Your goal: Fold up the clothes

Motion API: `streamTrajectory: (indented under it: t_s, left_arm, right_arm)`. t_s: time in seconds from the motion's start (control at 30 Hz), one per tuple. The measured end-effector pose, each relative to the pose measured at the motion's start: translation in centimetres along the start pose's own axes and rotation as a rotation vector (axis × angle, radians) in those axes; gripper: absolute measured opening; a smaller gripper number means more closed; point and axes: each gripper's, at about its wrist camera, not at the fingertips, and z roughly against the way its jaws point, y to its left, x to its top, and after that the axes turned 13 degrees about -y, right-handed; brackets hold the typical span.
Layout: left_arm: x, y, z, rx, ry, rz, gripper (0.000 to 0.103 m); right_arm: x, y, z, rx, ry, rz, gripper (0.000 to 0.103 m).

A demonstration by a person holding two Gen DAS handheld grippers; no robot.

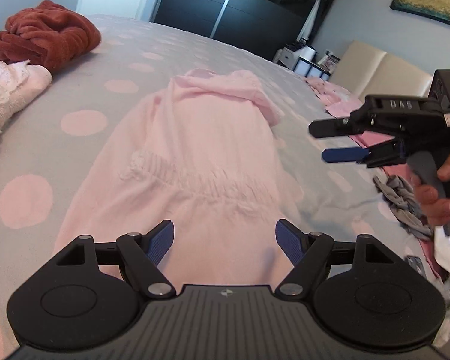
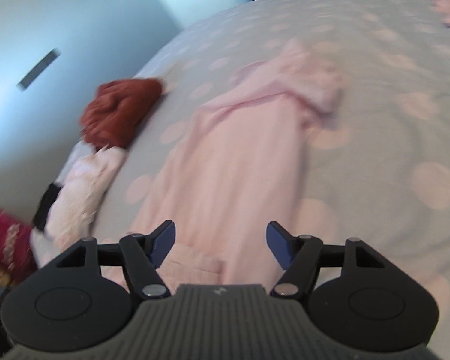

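Observation:
A pale pink dress (image 1: 201, 162) lies lengthwise on the bed, its top end crumpled at the far side and a gathered band across its middle. My left gripper (image 1: 225, 241) hovers over the near end of it, open, nothing between its blue pads. In the left wrist view my right gripper (image 1: 316, 141) comes in from the right, held by a hand (image 1: 435, 198), above the bed beside the dress, open and empty. In the blurred right wrist view the same dress (image 2: 240, 156) runs away from my right gripper (image 2: 221, 243), whose jaws stand apart over the near hem.
The bed has a grey cover with pink dots (image 1: 84, 123). A rust-red garment (image 1: 45, 36) and a white lacy one (image 1: 12, 90) lie at the far left. Pink clothes (image 1: 339, 96) and a grey crumpled piece (image 1: 402, 198) lie at the right. A dark wardrobe (image 1: 240, 9) stands behind.

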Motion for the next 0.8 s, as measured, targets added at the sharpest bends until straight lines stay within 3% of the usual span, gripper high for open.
streamTrajectory:
  t_s: [0.2, 0.43, 0.5, 0.57, 0.6, 0.67, 0.7, 0.8]
  left_arm:
    - [0.4, 0.6, -2.9, -0.008, 0.004, 0.009, 0.074]
    - [-0.9, 1.1, -5.2, 0.008, 0.031, 0.028, 0.074]
    - [-1.2, 1.2, -6.1, 0.018, 0.042, 0.026, 0.074]
    - [-1.3, 1.1, -6.6, 0.017, 0.046, 0.017, 0.075]
    - [-1.2, 1.0, -6.6, 0.017, 0.044, 0.009, 0.075]
    - [-1.1, 0.8, -6.2, 0.019, 0.034, -0.004, 0.075]
    - [-0.9, 0.7, -5.4, 0.030, 0.014, -0.014, 0.074]
    - [-0.6, 0.6, -2.4, 0.097, -0.044, -0.047, 0.074]
  right_arm:
    - [-2.9, 0.3, -3.8, 0.118, 0.059, 0.060, 0.071]
    - [-5.1, -1.7, -6.2, 0.178, 0.137, 0.040, 0.076]
    - [-5.2, -2.0, -6.8, 0.184, 0.135, 0.045, 0.073]
    - [-5.3, -2.1, -7.3, 0.197, 0.132, 0.052, 0.056]
    - [-5.1, -2.1, -7.3, 0.210, 0.133, 0.054, 0.055]
    - [-4.5, -2.3, -7.0, 0.227, 0.102, 0.058, 0.059]
    - [-4.1, -2.5, -6.7, 0.228, 0.079, 0.052, 0.068]
    - [-3.2, -4.4, -6.0, 0.209, 0.019, -0.028, 0.076]
